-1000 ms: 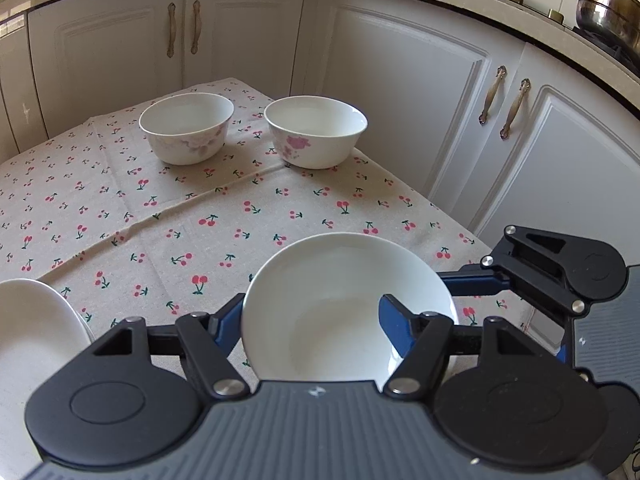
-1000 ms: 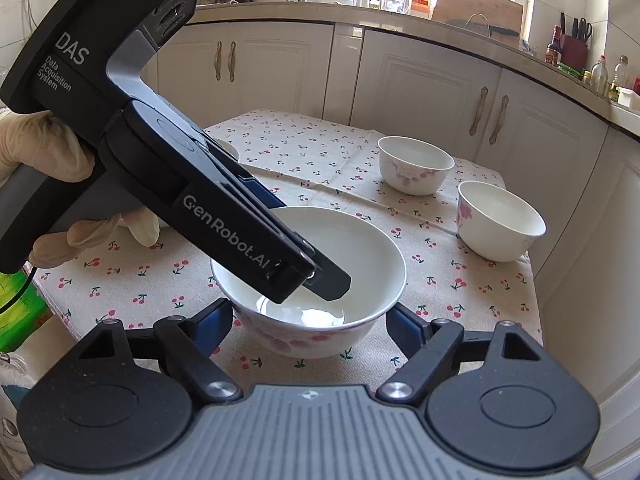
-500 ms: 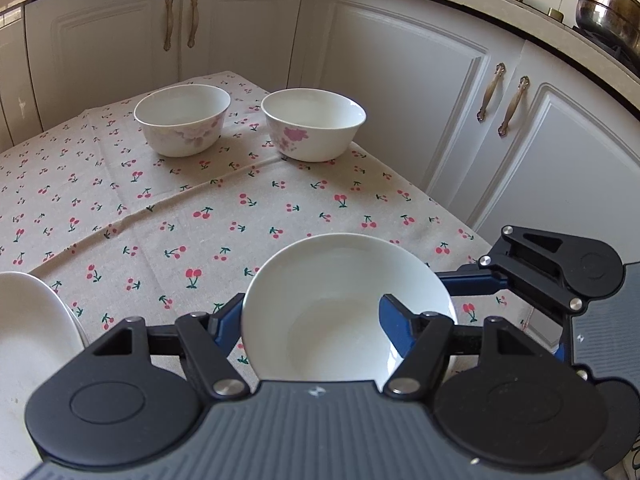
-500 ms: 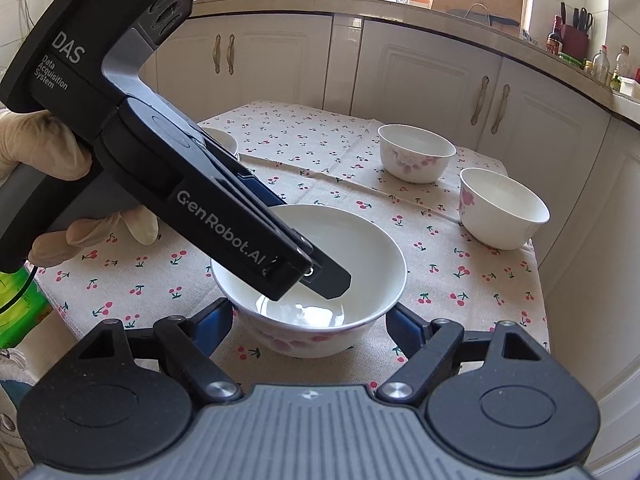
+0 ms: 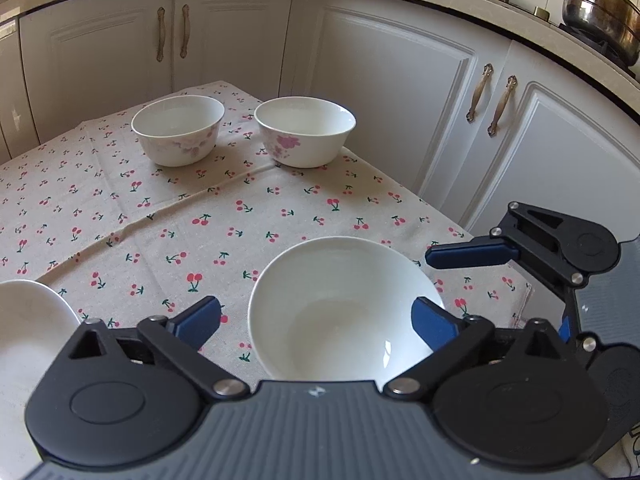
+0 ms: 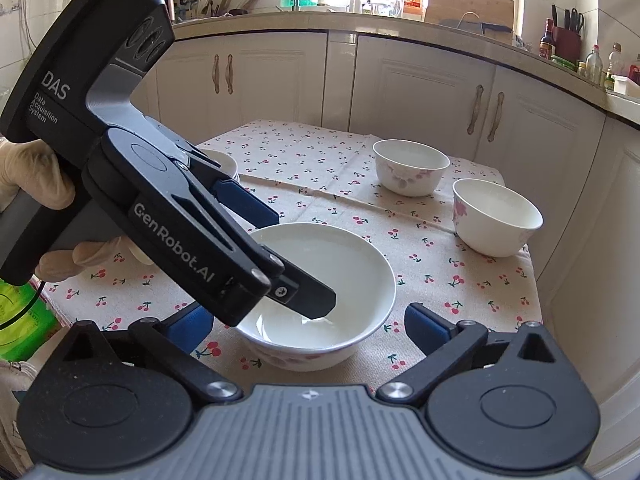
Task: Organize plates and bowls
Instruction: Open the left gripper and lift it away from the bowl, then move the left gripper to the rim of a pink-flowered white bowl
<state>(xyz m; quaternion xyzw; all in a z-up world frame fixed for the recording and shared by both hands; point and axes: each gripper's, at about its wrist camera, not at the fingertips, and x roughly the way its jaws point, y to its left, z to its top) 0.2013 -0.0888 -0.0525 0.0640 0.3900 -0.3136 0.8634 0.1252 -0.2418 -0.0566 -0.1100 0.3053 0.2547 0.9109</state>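
A white bowl with pink flowers sits on the cherry-print tablecloth near the table's near corner. My left gripper is open, its blue pads either side of the bowl's rim, one finger over the inside. In the right wrist view the left gripper reaches into the same bowl. My right gripper is open and empty, just in front of the bowl. Two more flowered bowls stand at the far side. A white plate lies at the left.
White cabinets surround the table on the far and right sides. A steel pot stands on the counter at upper right. The table edge drops off to the right of the bowls. A green bag lies at lower left.
The left gripper has opened: its pads were tight on the near bowl's rim and now stand wide apart. Both views have drawn slightly back and up.
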